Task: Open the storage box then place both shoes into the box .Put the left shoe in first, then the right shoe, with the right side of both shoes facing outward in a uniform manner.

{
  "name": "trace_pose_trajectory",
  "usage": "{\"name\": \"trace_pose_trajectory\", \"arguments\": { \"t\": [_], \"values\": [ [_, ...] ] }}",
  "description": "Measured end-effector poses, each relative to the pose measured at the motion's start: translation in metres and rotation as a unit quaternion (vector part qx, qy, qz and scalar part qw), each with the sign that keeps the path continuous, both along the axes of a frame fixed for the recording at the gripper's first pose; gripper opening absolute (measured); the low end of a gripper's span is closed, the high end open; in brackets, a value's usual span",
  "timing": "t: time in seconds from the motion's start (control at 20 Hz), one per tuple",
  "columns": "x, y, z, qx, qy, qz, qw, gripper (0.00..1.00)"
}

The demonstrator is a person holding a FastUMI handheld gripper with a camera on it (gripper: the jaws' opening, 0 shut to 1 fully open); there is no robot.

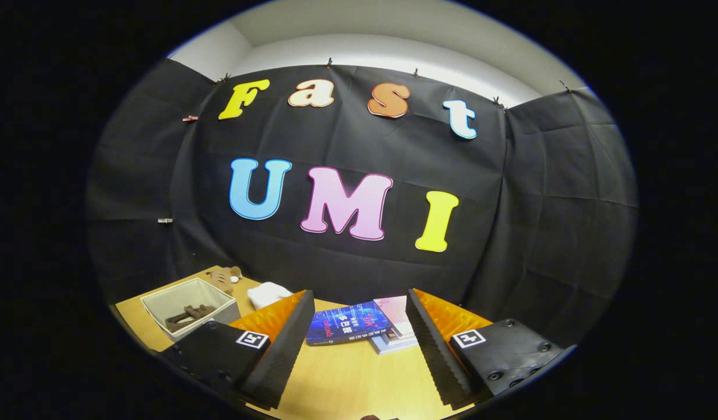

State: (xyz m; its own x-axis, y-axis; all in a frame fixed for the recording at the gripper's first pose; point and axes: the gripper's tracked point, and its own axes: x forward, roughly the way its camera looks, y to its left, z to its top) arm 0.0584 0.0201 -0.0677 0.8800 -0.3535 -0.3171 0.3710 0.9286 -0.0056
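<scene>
Off to the left of the tool (pixel 356 350), beyond its left finger, an open pale grey fabric storage box (pixel 190 306) sits on the light wooden table (pixel 347 379) with something dark brown lying in it, too small to tell whether it is a shoe. Right of the box lie a white folded cloth (pixel 267 293) and a stack of books with a blue cover on top (pixel 359 325), just ahead of the fingers. The tool's fingers stand wide apart, holding and touching nothing, so I judge the next move must swing left toward the box.
</scene>
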Motion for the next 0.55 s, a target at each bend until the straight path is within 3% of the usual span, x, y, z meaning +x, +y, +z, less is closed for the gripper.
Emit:
{"name": "trace_pose_trajectory", "arguments": {
  "t": [0.55],
  "values": [
    [-0.037,-0.018,-0.023,0.017,-0.001,-0.002,1.0,0.98]
  ]
}}
